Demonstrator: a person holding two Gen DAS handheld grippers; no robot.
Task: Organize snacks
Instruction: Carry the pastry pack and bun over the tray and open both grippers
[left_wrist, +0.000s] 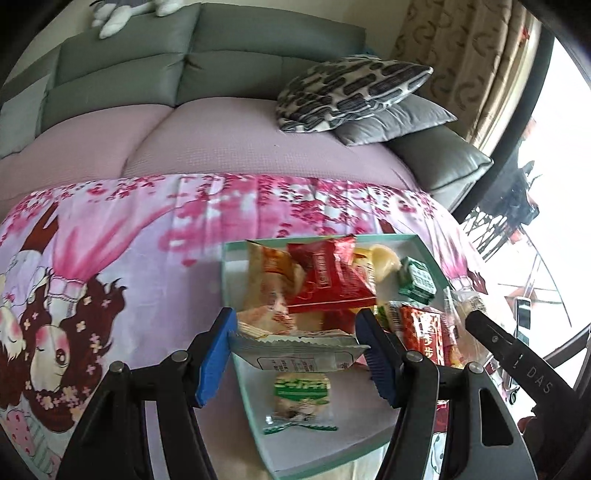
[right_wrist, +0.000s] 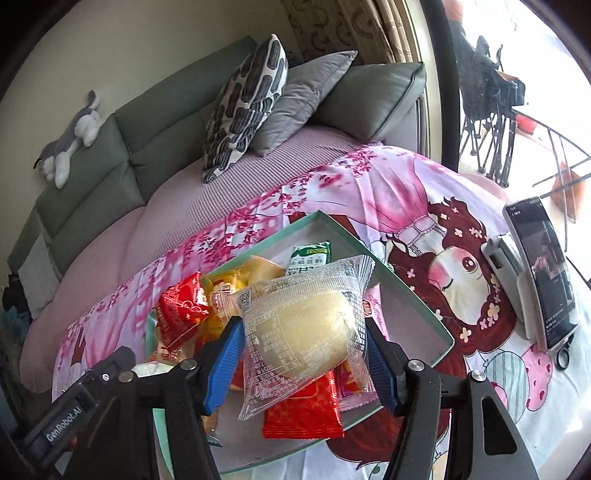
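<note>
Both tongs pinch packets over the tray (left_wrist: 236, 373). Left gripper (left_wrist: 295, 350) grips a white packet (left_wrist: 295, 352); right gripper (right_wrist: 304, 354) a clear bun packet (right_wrist: 303, 332), apparently bread.

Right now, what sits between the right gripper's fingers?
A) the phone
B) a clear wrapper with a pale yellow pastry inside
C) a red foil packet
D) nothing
B: in the right wrist view the right gripper has its blue pads on either side of the clear-wrapped pastry, held above the tray; the red packet lies beneath it, and the phone stands apart on the cloth.
</note>
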